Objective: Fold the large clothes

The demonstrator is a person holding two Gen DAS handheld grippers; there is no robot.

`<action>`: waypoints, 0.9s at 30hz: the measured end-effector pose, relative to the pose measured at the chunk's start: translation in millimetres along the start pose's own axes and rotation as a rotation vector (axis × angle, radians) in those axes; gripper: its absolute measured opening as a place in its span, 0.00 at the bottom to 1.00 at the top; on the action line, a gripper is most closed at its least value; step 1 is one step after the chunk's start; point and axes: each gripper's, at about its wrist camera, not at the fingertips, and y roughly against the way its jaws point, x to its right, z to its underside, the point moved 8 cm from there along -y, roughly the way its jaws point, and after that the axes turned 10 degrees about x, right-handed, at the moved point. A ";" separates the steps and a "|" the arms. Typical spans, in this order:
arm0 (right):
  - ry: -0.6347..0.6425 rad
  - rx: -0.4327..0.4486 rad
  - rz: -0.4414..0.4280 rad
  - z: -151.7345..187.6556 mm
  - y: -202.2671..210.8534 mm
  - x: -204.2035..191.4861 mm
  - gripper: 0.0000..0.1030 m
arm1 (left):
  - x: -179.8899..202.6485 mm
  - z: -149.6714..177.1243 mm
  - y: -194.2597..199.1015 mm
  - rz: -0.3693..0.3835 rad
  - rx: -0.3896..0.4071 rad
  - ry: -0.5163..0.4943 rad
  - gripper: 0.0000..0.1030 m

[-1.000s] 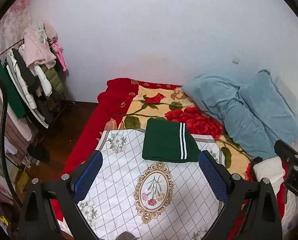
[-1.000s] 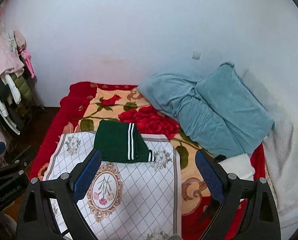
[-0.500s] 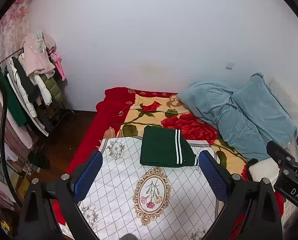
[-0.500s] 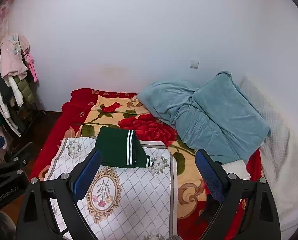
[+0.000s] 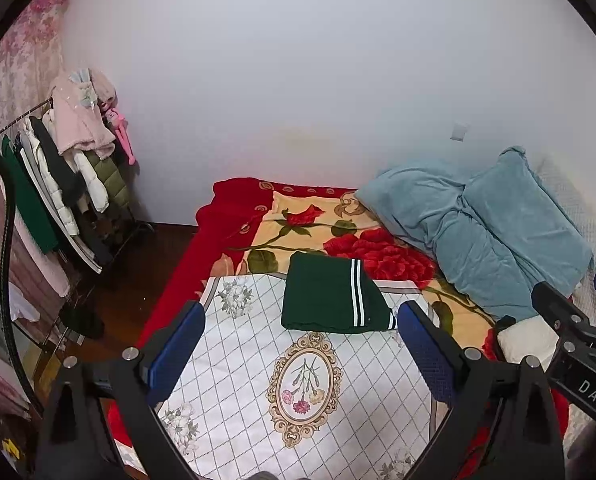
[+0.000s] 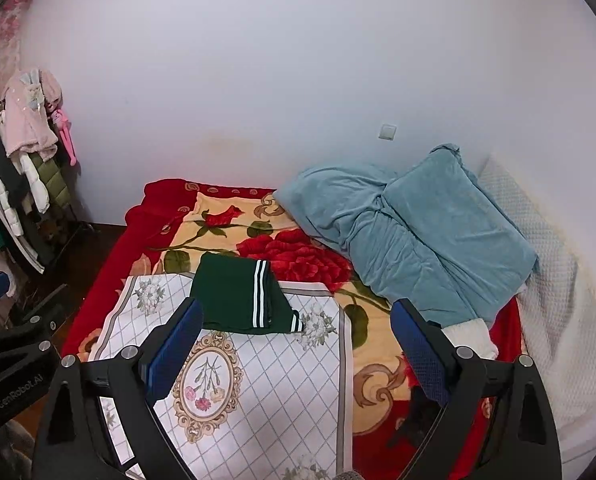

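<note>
A folded dark green garment (image 5: 330,296) with white stripes lies on the far edge of a white quilted cloth (image 5: 298,380) on the bed; it also shows in the right wrist view (image 6: 238,300). My left gripper (image 5: 298,344) is open and empty, held well above and short of the garment. My right gripper (image 6: 294,344) is open and empty, also raised clear of the garment. The right gripper's body shows at the right edge of the left wrist view (image 5: 578,344).
A red floral blanket (image 5: 338,232) covers the bed. A teal duvet (image 5: 478,224) is heaped at the right by the wall, a white folded towel (image 5: 526,340) beside it. A rack of hanging clothes (image 5: 66,184) stands at the left over dark floor.
Both grippers have drawn back and upward from the bed; the green garment looks smaller and lies still, and more of the wall shows.
</note>
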 end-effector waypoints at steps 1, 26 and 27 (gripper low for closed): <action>0.000 0.000 0.000 0.4 1.8 0.8 0.93 | 0.0 0.0 -0.2 -0.002 -0.001 0.000 0.95; -0.003 -0.002 -0.016 9.9 21.0 20.0 0.93 | 1.8 4.6 22.5 -0.008 0.004 0.012 0.95; -0.002 -0.003 -0.018 10.2 20.5 20.3 0.93 | 2.1 5.4 23.9 -0.008 0.003 0.012 0.95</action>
